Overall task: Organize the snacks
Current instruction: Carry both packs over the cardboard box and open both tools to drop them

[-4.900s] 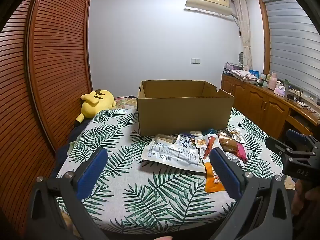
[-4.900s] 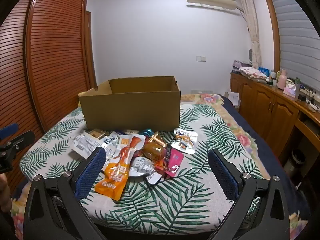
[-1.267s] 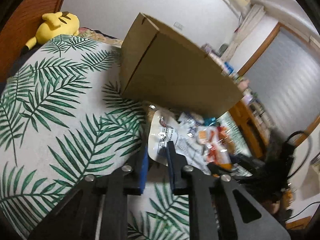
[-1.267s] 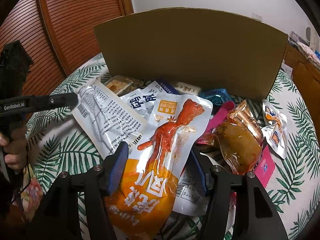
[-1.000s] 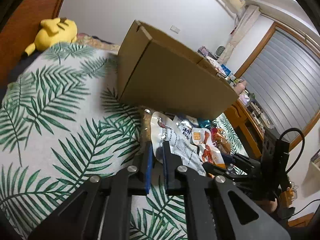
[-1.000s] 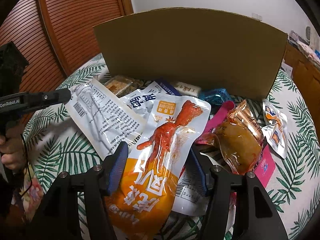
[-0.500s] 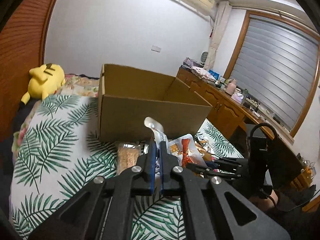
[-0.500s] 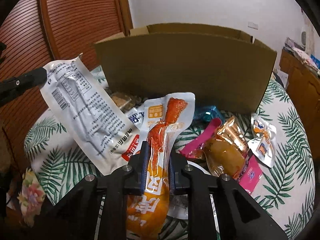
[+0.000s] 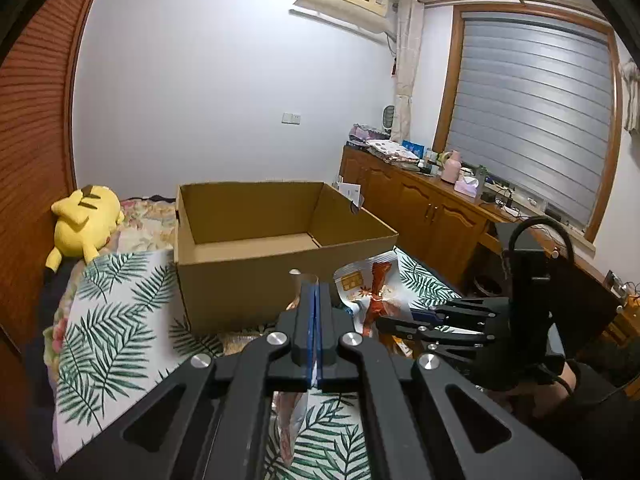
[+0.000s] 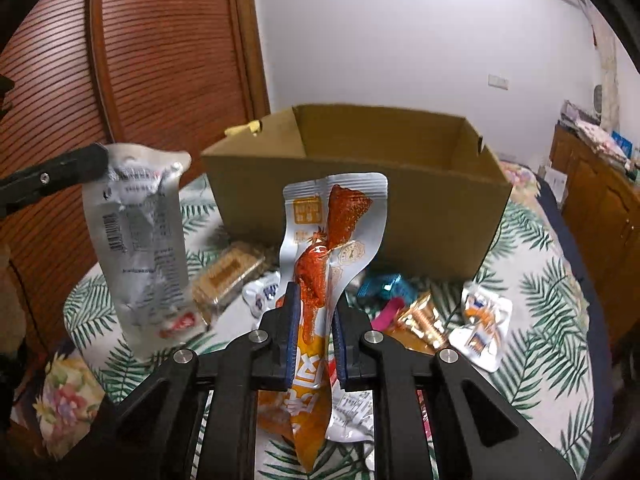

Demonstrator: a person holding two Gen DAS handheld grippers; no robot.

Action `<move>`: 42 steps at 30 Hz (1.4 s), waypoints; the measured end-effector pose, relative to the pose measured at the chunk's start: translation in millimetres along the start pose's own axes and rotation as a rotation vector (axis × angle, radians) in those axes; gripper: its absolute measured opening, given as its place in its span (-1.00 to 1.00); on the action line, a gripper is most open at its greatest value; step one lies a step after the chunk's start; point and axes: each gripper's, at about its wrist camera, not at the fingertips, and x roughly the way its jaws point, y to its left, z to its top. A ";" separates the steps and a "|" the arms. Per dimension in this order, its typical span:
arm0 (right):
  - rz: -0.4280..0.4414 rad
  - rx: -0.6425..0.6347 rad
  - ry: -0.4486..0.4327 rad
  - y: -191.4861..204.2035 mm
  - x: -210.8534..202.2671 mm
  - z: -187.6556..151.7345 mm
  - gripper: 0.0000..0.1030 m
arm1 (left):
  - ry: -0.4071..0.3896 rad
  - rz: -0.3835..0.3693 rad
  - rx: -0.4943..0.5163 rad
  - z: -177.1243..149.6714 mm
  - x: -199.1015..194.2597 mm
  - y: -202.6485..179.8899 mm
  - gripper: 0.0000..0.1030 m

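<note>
while raised before the cardboard box (image 10: 360,204), left gripper (image 9: 315,312) pinching silver pouch (image 10: 140,248), right gripper (image 10: 314,320) orange packet (image 10: 332,232)

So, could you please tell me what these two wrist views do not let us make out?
- Left wrist view: most of the silver pouch is hidden behind the shut left gripper.
- Left wrist view: part of the cardboard box floor is hidden by its front wall.
- Right wrist view: the silver pouch's print is blurred, unreadable.
- Right wrist view: the orange pouch's lower end lies behind the right gripper.
</note>
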 end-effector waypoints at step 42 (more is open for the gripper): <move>-0.068 -0.080 -0.134 -72.6 66.7 152.1 -0.76 | -0.092 0.104 0.056 160.3 131.1 70.9 -1.00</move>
